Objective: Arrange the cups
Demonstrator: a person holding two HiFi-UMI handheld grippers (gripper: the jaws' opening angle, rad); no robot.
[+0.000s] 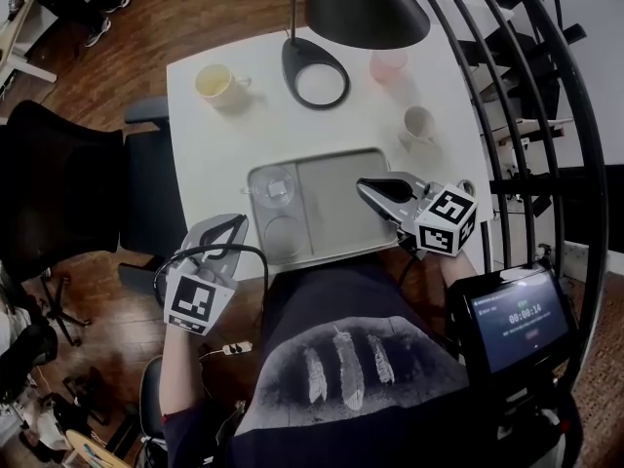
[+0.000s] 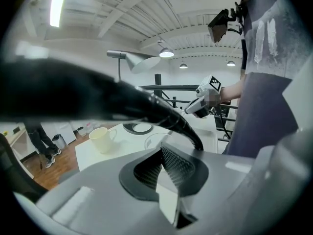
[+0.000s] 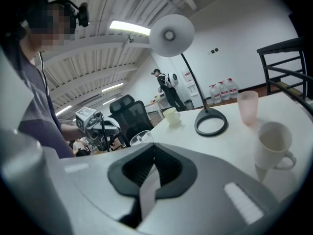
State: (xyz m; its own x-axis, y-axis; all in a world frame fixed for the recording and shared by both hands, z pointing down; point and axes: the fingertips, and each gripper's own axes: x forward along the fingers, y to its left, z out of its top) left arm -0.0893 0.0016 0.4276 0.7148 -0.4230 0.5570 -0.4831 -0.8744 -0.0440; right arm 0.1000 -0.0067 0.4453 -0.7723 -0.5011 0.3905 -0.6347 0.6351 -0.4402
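A grey tray (image 1: pixel 336 178) lies at the near edge of the white table (image 1: pixel 195 154). A clear glass (image 1: pixel 272 185) stands in the tray's left part. Farther back are a cream mug (image 1: pixel 214 82), a pink cup (image 1: pixel 388 64) and a white mug (image 1: pixel 419 123). My left gripper (image 1: pixel 230 228) hovers off the table's near-left edge, shut and empty. My right gripper (image 1: pixel 373 187) is over the tray's right rim, shut with nothing in it. The right gripper view has the white mug (image 3: pixel 274 143), pink cup (image 3: pixel 247 106) and glass (image 3: pixel 139 137) ahead of the shut jaws.
A desk lamp's ring base (image 1: pixel 315 74) sits at the back, its black shade (image 1: pixel 366 6) overhanging the table. A black office chair (image 1: pixel 58 193) stands left of the table and a curved black railing (image 1: pixel 546 115) runs along the right. A black cable (image 2: pixel 146 104) crosses the left gripper view.
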